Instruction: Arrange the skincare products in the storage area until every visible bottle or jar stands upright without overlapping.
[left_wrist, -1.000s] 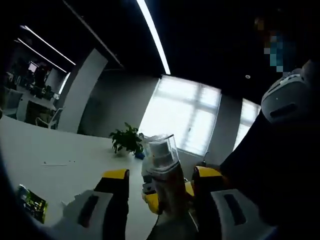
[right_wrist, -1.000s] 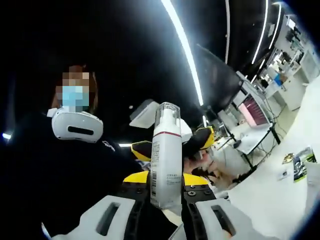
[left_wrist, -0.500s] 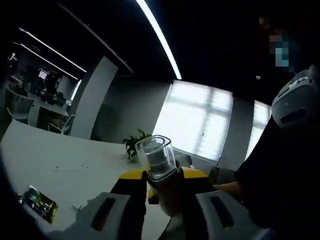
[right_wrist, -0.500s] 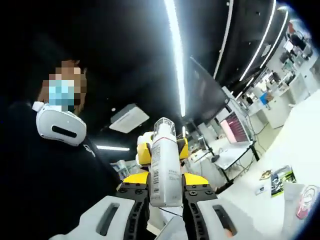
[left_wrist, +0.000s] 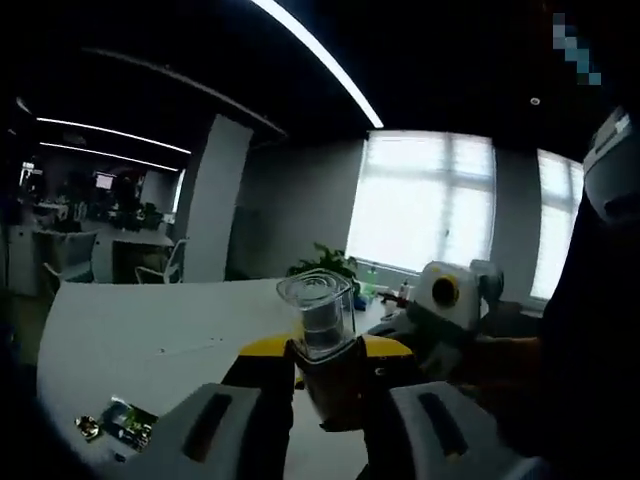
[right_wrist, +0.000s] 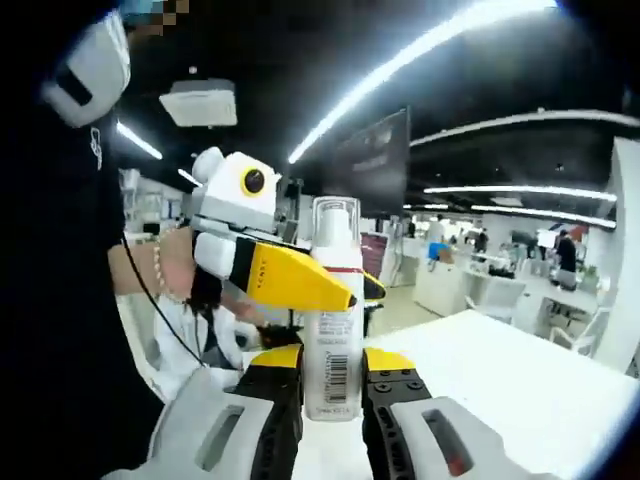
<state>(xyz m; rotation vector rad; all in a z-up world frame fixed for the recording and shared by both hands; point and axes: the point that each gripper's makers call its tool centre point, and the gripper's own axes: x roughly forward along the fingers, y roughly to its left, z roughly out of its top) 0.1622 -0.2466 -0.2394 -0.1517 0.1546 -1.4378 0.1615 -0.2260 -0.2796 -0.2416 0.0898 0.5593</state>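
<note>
The right hand-held gripper (right_wrist: 332, 400) has its yellow-tipped jaws clamped on the lower body of a white pump bottle with a clear cap and a red band (right_wrist: 334, 320), held upright above the white tabletop (right_wrist: 500, 380). The left hand-held gripper (left_wrist: 326, 385) grips the same bottle (left_wrist: 320, 330) near its top, just under the clear cap, which points toward its camera. In the right gripper view the left hand-held gripper (right_wrist: 290, 280) reaches in from the left, its yellow jaw against the bottle. A small green packet (left_wrist: 130, 422) lies on the tabletop (left_wrist: 150, 340), and a potted green plant (left_wrist: 325, 265) stands by the bright window (left_wrist: 420, 205).
</note>
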